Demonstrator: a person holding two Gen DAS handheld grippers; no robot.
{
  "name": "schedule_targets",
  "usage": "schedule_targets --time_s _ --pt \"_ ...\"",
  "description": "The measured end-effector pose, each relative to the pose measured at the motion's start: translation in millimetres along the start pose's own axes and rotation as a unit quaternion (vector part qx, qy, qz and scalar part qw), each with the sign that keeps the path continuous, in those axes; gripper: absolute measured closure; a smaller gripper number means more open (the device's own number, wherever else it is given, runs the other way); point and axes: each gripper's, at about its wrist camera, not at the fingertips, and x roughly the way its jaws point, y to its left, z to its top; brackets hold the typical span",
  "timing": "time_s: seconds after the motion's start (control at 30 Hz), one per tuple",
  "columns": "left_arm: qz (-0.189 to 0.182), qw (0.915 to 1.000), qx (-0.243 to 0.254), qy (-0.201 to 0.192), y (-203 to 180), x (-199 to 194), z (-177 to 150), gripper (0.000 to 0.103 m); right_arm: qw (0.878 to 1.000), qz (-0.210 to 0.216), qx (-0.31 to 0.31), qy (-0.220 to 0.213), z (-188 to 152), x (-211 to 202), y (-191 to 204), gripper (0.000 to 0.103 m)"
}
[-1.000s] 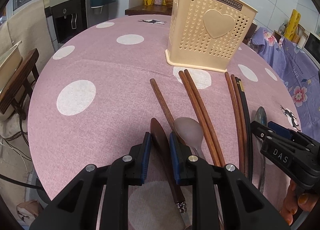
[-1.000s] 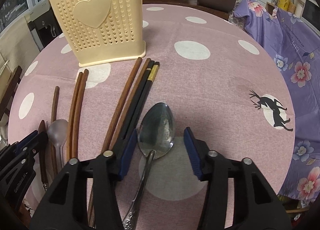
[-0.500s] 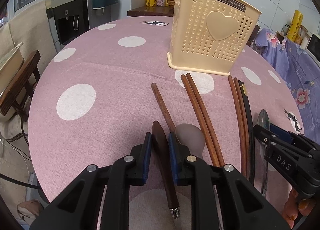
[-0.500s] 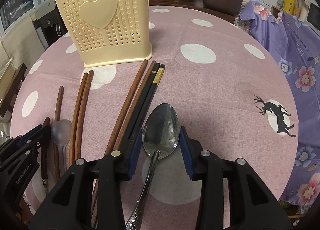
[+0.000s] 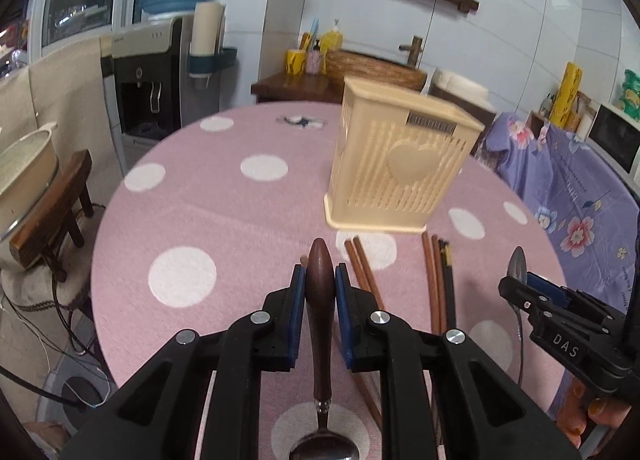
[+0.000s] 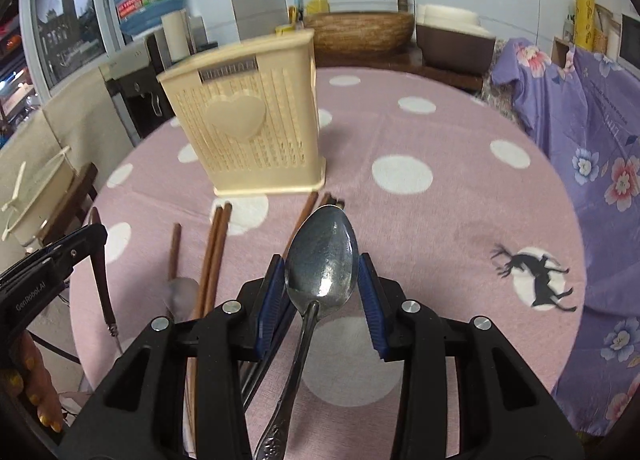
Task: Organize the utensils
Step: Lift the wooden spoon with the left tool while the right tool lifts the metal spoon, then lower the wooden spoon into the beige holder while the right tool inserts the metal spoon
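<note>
A: Where does the cream utensil holder (image 5: 400,164) stand relative to what's being carried?

B: It stands upright on the pink dotted tablecloth (image 5: 180,220); from the left gripper (image 5: 320,280) it lies at about one o'clock, beyond the fingertips; from the right gripper (image 6: 322,280) it lies at about eleven o'clock; I judge neither hand clearly nearer.

A: And the jaws?

B: The left pair has just been closing and is clenched on the dark wooden handle of a spoon (image 5: 320,300); the handle tip points to twelve, the metal bowl hangs back under the camera at six. The right pair grasps the steel spoon (image 6: 320,260) by the sides of its bowl; the bowl points to twelve, the patterned handle trails to six.

A: So the long axes?

B: Both run along the fingers, angled toward the holder's face and not upright; I'd say each utensil must be carried above the rim and tipped upright to drop in; the opening itself isn't visible here.

A: What remains on the cloth?

B: Several wooden chopsticks (image 6: 216,244) and a pale spoon (image 6: 180,292), between the holder and the grippers.
</note>
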Motion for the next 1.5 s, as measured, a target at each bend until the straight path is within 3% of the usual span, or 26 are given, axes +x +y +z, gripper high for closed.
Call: schedule_targets --time_s 0.17,0.33,0.87,1.23,1.5 --pt "0.001 0.9995 0.004 -0.031 1.3 -20.2 9.3 0.087 0.999 0.026 -0.002 -0.026 10.5 -26.3 -5.6 0.065" --pt "0.001 0.9994 0.001 -0.035 2.6 -23.6 10.3 0.087 0.999 0.023 -0.008 -0.046 9.3 -32.1 -5.2 0.065" --pt "0.003 0.9992 0.000 -0.039 1.3 -27.2 7.5 0.087 0.999 0.005 -0.010 -0.052 -11.0 -7.7 -0.8 0.065" --pt "-0.003 0.9991 -0.007 -0.041 3.8 -32.6 8.8 0.087 0.998 0.009 -0.017 -0.068 -4.5 -30.8 1.0 0.065" --pt "-0.007 0.9990 -0.012 -0.044 7.7 -35.8 8.2 0.087 0.998 0.020 -0.023 -0.055 -2.4 -36.9 1.7 0.065"
